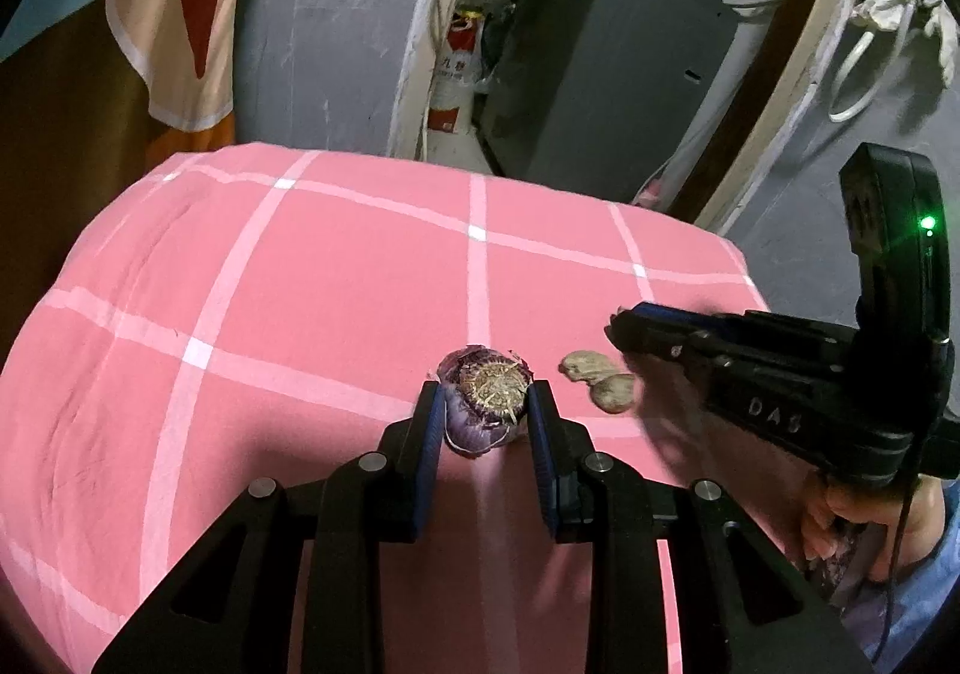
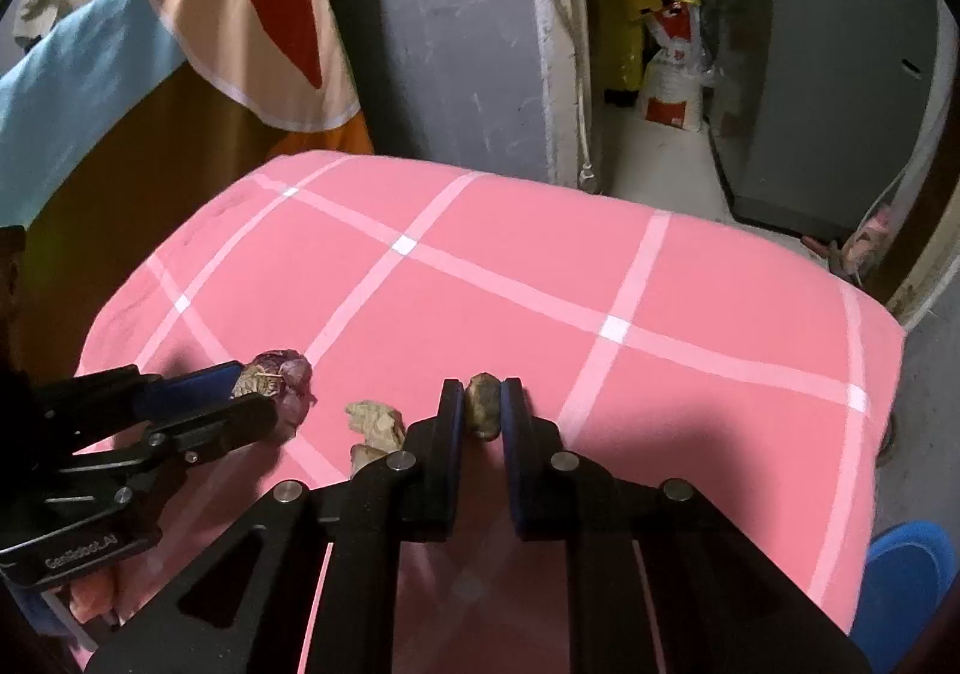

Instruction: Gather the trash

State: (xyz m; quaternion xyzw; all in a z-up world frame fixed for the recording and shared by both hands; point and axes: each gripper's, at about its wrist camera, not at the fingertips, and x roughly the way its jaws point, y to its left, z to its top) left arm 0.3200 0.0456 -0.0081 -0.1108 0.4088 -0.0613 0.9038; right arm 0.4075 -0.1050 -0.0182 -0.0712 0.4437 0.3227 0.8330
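Both tongs grip trash at the near edge of the pink-checked worktop [image 1: 336, 278]. The left tongs [image 1: 485, 404] are closed on a purple onion scrap [image 1: 489, 398]; the right tongs [image 2: 483, 404] pinch a small brown scrap [image 2: 483, 404]. Between them, two pale peelings [image 2: 375, 422] lie on the cloth. The pick-up looks done; next comes lifting both pieces toward a bin, though I see none for certain.
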